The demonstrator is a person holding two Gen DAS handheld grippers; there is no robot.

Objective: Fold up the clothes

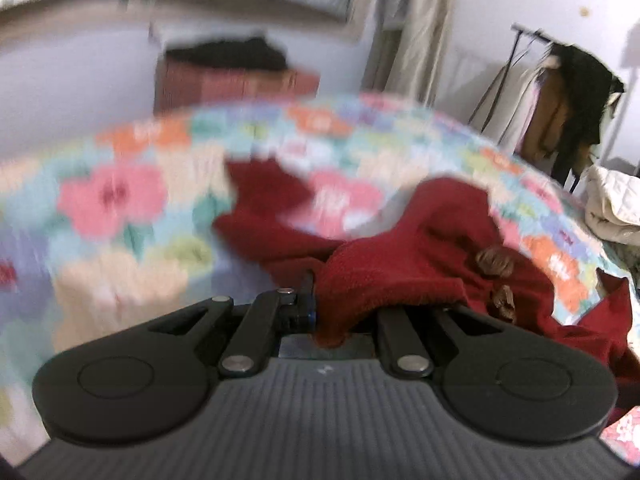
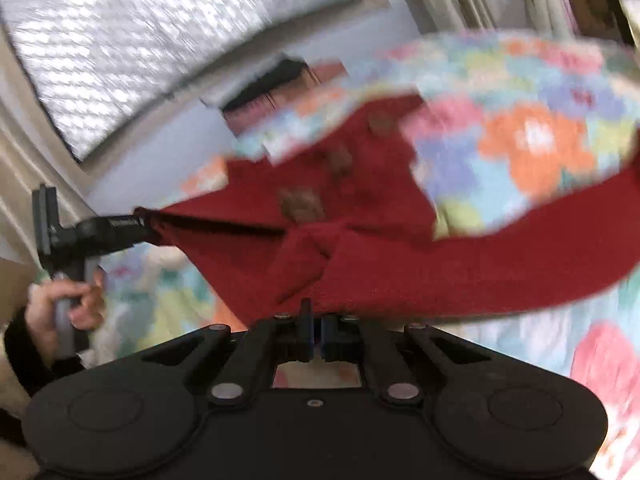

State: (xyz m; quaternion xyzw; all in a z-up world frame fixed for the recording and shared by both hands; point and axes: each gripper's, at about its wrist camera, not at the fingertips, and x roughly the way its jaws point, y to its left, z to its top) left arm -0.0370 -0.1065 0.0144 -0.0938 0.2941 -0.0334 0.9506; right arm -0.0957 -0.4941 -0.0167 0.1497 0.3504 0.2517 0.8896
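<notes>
A deep red knitted garment (image 1: 432, 256), set with brown buttons (image 1: 494, 262), is seen against a bedcover (image 1: 120, 200) patterned with pink, orange, teal, cream and lilac flowers. The gripper (image 2: 314, 320) bodies are black, with blue-edged fingertips (image 1: 307, 300).

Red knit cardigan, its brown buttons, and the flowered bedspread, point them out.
Red knit cardigan (image 2: 440, 264), right wrist view, sleeve band.
Brown button (image 2: 302, 204), right wrist view, its face.
Flowered bedspread (image 1: 116, 196), left wrist view, pink flower.

Bright daylight; heavy motion blur; fisheye-warped edges.
</notes>
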